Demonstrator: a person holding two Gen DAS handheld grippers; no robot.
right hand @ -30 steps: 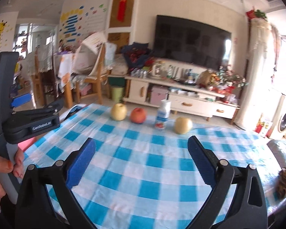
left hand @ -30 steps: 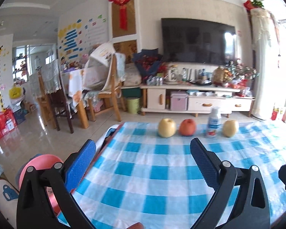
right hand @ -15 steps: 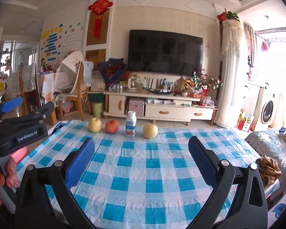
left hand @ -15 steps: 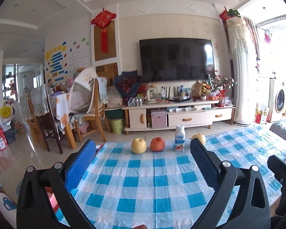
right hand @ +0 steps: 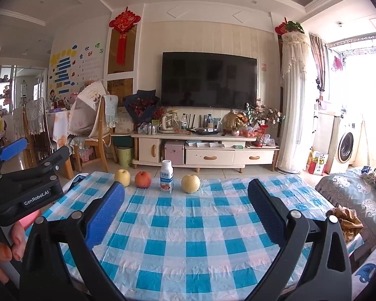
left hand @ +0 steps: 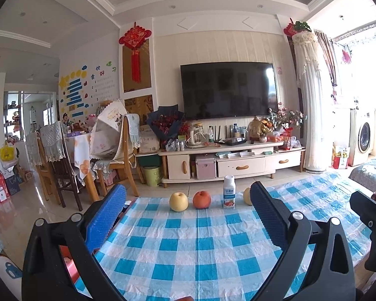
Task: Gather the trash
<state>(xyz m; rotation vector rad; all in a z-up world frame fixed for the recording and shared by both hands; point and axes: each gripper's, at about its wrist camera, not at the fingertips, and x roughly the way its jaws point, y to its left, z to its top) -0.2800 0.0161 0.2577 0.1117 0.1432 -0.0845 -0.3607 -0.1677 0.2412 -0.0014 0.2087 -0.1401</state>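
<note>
Levelling out from a downward tilt a second ago, the left claw (left hand: 188, 215) and right claw (right hand: 185, 213), both spread and empty, now face the checked bench (right hand: 188, 238); the likely trash, a small bottle (right hand: 166, 175), stands mid-frame among three fruits, still well beyond reach

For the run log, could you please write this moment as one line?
left hand-held gripper: open, empty | right hand-held gripper: open, empty | bottle: upright among three fruits, far edge of table | untouched
</note>
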